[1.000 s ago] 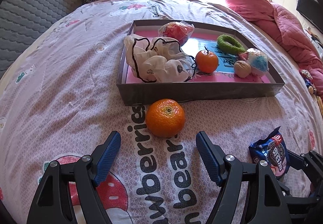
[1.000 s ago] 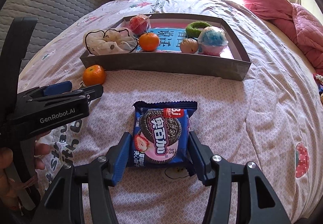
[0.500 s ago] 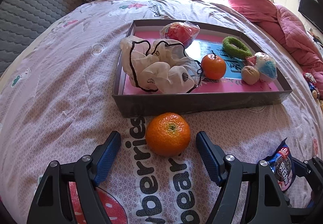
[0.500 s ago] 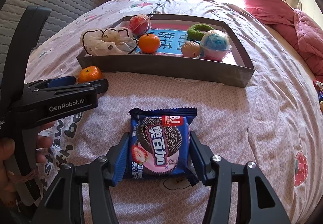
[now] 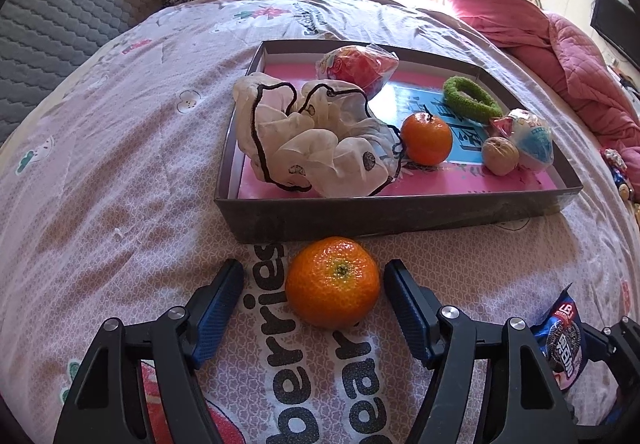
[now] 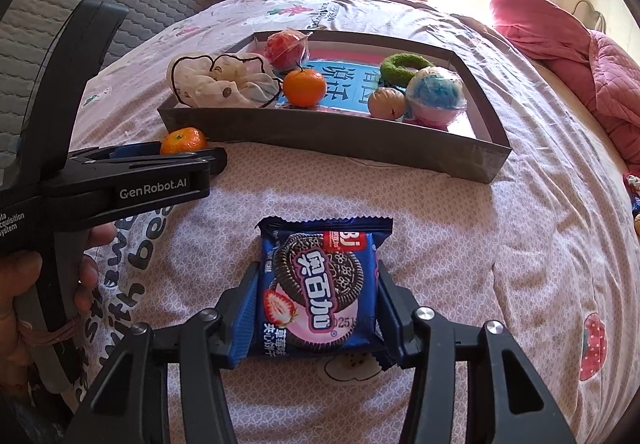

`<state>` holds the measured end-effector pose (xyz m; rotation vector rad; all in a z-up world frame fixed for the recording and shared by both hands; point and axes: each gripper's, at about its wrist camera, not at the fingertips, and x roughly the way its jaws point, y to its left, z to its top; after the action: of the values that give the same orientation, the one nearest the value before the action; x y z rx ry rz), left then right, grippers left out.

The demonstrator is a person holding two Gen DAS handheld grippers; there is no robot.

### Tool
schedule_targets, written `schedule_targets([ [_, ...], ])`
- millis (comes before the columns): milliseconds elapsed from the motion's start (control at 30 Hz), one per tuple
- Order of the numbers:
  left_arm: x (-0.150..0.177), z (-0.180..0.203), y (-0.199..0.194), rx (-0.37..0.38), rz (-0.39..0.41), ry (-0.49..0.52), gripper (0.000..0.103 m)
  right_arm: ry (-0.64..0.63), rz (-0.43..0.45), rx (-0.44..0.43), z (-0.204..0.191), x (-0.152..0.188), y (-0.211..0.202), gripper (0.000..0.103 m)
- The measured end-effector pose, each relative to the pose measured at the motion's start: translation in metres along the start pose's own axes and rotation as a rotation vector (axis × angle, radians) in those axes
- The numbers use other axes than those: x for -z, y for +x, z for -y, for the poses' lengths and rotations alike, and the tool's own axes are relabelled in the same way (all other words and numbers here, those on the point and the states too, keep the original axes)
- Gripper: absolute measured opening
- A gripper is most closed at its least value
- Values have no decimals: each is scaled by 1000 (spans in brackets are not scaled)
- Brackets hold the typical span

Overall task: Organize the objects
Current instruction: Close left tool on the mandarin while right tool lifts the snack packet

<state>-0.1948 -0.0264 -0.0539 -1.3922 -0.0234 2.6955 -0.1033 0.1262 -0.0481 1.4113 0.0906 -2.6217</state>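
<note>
Right, your left gripper [image 5: 314, 298] sits low on the bedspread [image 5: 120, 203] with its jaws spread wide, and the loose mandarin [image 5: 333, 282] lies squarely between the blue pads [image 5: 218, 308], a gap showing on each side, closer to the right pad than the left. That mandarin rests just on the near side of the grey tray [image 5: 380, 211], almost against its near wall.

Over on your right gripper [image 6: 316, 310], the jaws are clamped on the cookie packet [image 6: 318, 286]; both blue pads press its side edges (the packet's far end sticks out well past the fingertips). The packet is well short of the tray [image 6: 360, 143], which lies further off and slightly left of centre.

Inside the tray: a white cloth [image 5: 312, 139] fills the left end, a second mandarin [image 5: 427, 137] sits near the middle, a walnut [image 5: 500, 155] and a blue wrapped ball [image 5: 534, 139] lie to the right, and a green ring [image 5: 472, 99] with a red wrapped ball [image 5: 356, 65] lies toward the far side.
</note>
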Motion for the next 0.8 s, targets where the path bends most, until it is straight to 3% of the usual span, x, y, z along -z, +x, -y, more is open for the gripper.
schedule_targets([
  [67,0,1,-1,6,2,0,60,0,0,-1,0,0,0,52],
  [300,0,2,-2,22,8,6,43,-4,3,-3,0,-1,1,52],
  [800,4,9,-10,16,15,27,41,-14,11,-3,-1,0,-2,52],
])
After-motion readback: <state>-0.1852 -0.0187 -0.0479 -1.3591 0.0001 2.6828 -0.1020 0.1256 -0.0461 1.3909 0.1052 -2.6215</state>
